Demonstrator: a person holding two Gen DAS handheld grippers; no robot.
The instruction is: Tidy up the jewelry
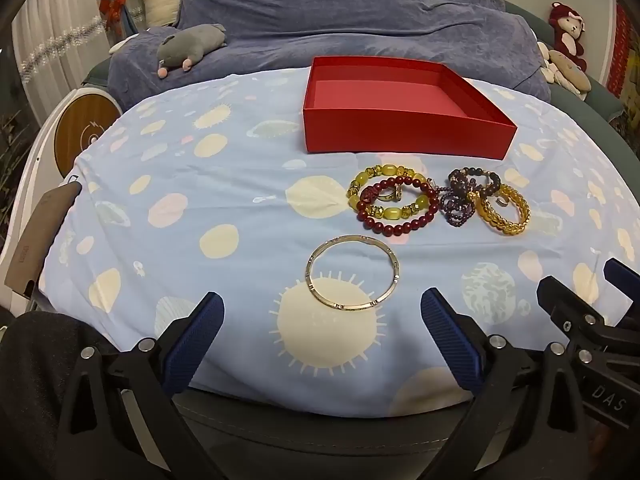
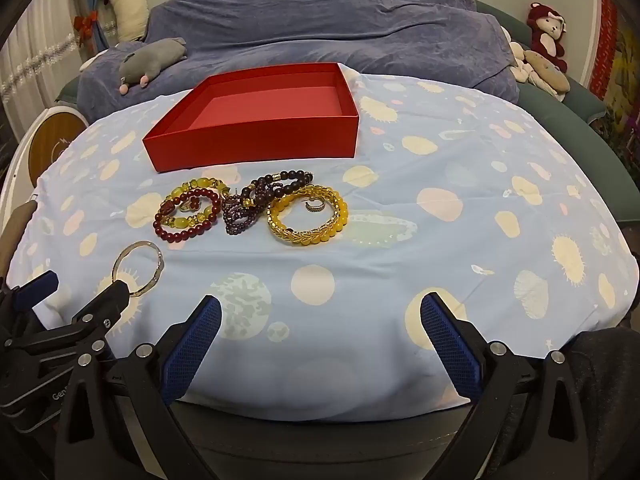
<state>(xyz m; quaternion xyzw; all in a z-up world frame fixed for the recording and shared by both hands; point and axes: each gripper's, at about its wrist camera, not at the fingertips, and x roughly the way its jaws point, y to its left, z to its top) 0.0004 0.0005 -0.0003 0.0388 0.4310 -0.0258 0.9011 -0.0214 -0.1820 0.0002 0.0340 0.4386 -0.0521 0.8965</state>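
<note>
Metal bangle (image 1: pixel 354 271), frame centre, between spread left gripper (image 1: pixel 322 320) fingers; right gripper (image 2: pixel 320 322) likewise agape, empty. Risk: thin rim slipping flat against cloth (image 1: pixel 240 208).

Shiny metal bangle (image 1: pixel 354 272), glossy bead bracelets (image 2: pixel 188 216), matt red box (image 1: pixel 404 136), cloth sheet (image 1: pixel 240 200).

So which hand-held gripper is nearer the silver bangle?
Left. The left hand-held gripper sits right behind the bangle, open; the right hand-held gripper is off to its right.
</note>
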